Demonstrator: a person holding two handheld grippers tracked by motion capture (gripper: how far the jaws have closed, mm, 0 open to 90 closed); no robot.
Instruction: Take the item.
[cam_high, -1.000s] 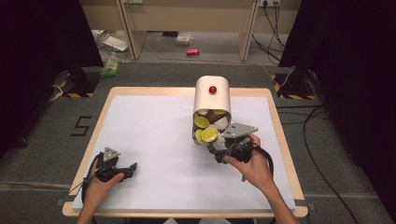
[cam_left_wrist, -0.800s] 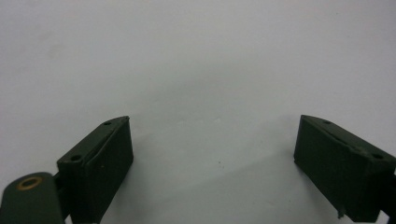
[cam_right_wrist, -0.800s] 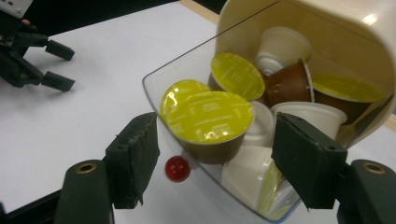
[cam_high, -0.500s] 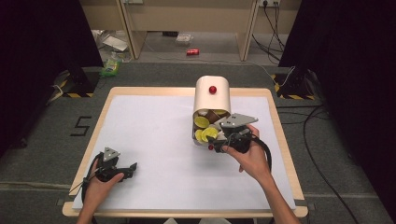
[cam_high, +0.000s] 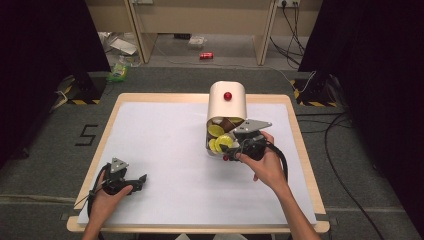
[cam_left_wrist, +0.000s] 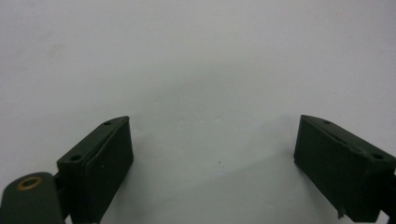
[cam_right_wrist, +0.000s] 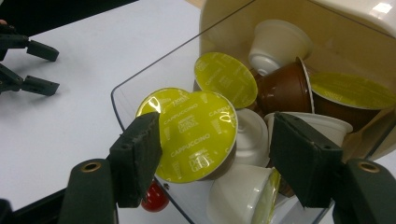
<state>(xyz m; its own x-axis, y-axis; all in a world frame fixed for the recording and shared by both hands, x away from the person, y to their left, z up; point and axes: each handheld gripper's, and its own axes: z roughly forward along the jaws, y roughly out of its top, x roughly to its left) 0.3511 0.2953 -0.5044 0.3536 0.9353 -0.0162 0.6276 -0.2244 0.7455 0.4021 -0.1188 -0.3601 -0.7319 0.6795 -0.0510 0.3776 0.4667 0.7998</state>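
While half open, right tool (cam_right_wrist: 215, 158) straddles capsule (cam_right_wrist: 196, 135), untouched

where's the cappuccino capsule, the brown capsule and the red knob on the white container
cappuccino capsule (cam_right_wrist: 196, 135), right gripper view, on its yellow-green foil lid
brown capsule (cam_right_wrist: 280, 88), right gripper view, on its brown side wall
red knob (cam_high: 228, 96), high view, on the knob's round top

Red can (cam_high: 206, 55) and green packet (cam_high: 118, 73) on grey floor (cam_high: 200, 75) beyond wooden-edged table (cam_high: 165, 98).
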